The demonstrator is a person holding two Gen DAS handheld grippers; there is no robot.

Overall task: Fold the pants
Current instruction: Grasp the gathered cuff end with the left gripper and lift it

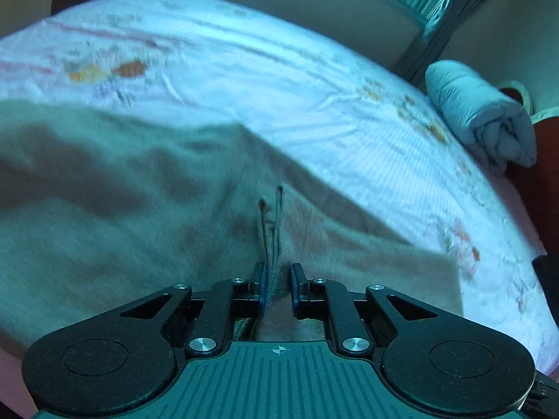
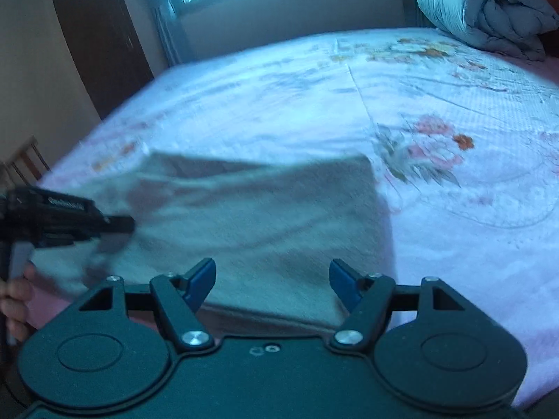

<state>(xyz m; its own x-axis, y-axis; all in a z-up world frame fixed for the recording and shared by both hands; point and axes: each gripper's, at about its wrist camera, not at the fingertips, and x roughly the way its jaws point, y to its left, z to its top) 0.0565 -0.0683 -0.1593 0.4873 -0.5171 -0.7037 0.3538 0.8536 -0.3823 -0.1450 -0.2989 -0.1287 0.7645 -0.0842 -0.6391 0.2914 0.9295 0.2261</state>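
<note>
Left claw (image 1: 277,288) nearly closed, pinching a fold of the grey pants (image 1: 139,209) with drawstrings. Right claw (image 2: 272,286) wide open, empty, over the pants' near edge. Pants lie on the floral bed (image 2: 454,209); bare sheet beyond and right. Rolled duvet (image 2: 485,10) at far corner. Lettering on the left claw unreadable.

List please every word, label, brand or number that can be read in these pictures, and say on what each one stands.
None can be read.
Left gripper, seen in the right wrist view: pale lettering on its black body, too blurred to read.
Pants, bed sheet and rolled quilt: no text visible.
</note>
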